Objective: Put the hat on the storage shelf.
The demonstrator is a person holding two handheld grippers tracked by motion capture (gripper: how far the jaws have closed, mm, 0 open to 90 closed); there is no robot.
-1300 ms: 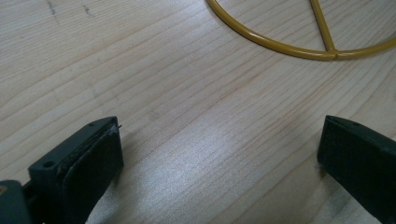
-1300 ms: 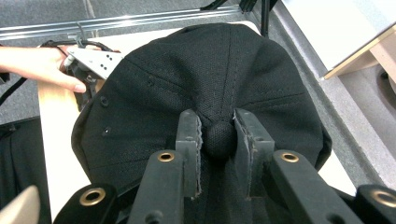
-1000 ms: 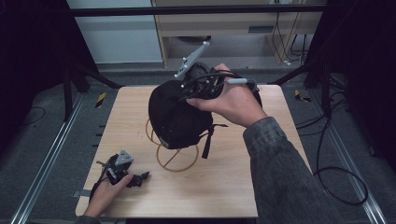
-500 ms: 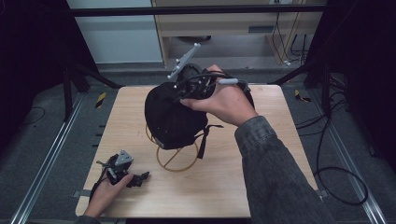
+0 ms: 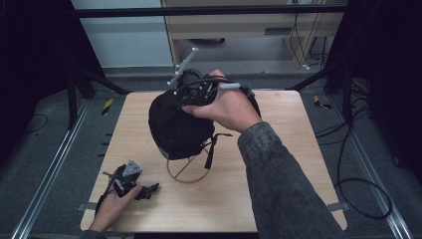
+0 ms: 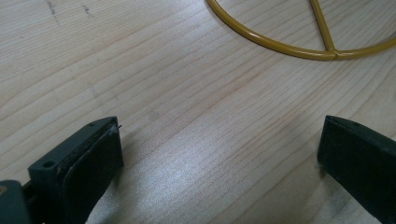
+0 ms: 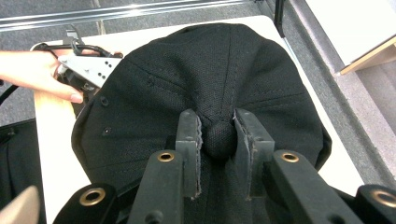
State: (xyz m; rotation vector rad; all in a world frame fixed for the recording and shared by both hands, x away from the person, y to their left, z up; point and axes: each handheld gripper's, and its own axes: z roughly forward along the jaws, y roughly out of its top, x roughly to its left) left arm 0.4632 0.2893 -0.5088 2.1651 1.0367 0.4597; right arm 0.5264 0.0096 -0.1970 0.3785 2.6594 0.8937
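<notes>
A black cap [image 5: 179,124] sits over a yellow wire stand [image 5: 186,172] in the middle of the wooden table [image 5: 278,169]. My right gripper [image 5: 183,98] comes down on the cap's crown from the far side. In the right gripper view, my right gripper [image 7: 217,122] is shut on the cap's top button [image 7: 219,140], with the cap [image 7: 196,70] spread out beyond it. My left gripper [image 5: 149,189] lies on the table near the front left corner. Its jaws are open over bare wood [image 6: 219,135], and the stand's ring [image 6: 275,44] lies ahead.
A black chin strap [image 5: 211,149] hangs from the cap on the right. Metal rails [image 5: 47,174] run along the floor on both sides, and cables [image 5: 358,184] lie to the right. A wooden cabinet [image 5: 239,30] stands behind the table.
My right gripper and the cap have shifted a little to the left over the stand. The left gripper has stayed where it was.
</notes>
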